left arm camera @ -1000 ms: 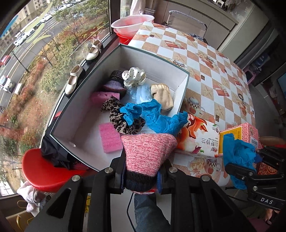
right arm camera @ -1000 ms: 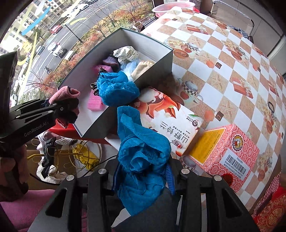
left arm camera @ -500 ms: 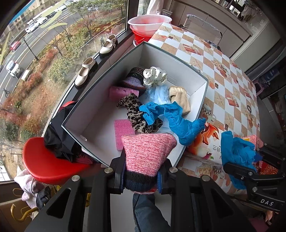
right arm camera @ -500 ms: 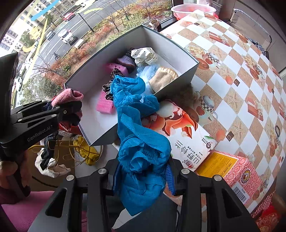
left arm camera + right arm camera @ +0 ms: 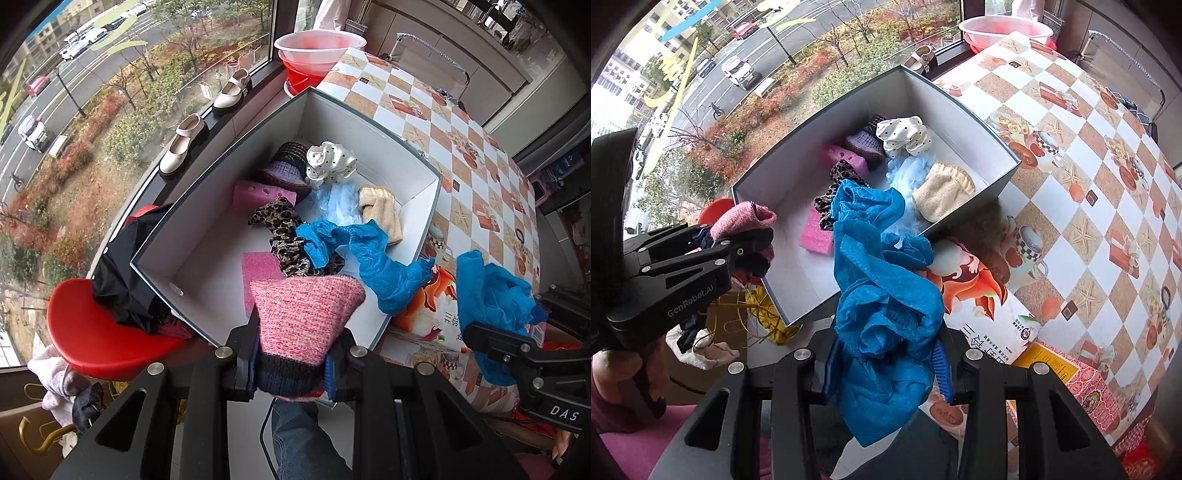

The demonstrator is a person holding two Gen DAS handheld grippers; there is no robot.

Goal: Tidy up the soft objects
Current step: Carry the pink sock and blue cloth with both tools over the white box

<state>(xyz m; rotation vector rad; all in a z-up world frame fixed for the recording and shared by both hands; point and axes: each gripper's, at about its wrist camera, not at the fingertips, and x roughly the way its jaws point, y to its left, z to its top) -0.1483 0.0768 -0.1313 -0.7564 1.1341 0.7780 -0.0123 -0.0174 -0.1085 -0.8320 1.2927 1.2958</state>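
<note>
My left gripper (image 5: pixel 291 363) is shut on a pink knitted sock (image 5: pixel 306 317) with a dark cuff, held over the near corner of the grey box (image 5: pixel 373 122). My right gripper (image 5: pixel 884 363) is shut on a crumpled blue cloth (image 5: pixel 882 295), hanging above the box's near right edge. The same blue cloth (image 5: pixel 491 295) and right gripper (image 5: pixel 517 339) show at the right of the left wrist view; the left gripper (image 5: pixel 753 247) with the pink sock (image 5: pixel 742 218) shows at the left of the right wrist view. Another blue cloth (image 5: pixel 369 254) drapes over the box wall.
Inside the box (image 5: pixel 960 107) lie pink sponges (image 5: pixel 258 264), a leopard scrunchie (image 5: pixel 288 236), a beige sock (image 5: pixel 382 214), a dotted white scrunchie (image 5: pixel 330 162) and a knit hat (image 5: pixel 286 170). A printed carton (image 5: pixel 982 295) and a red packet (image 5: pixel 1082 387) sit on the checked tablecloth (image 5: pixel 1089 147). A red stool (image 5: pixel 92 339) stands below.
Both grippers have drifted along the box with their loads, and both views have rolled a little. The grips are unchanged.
</note>
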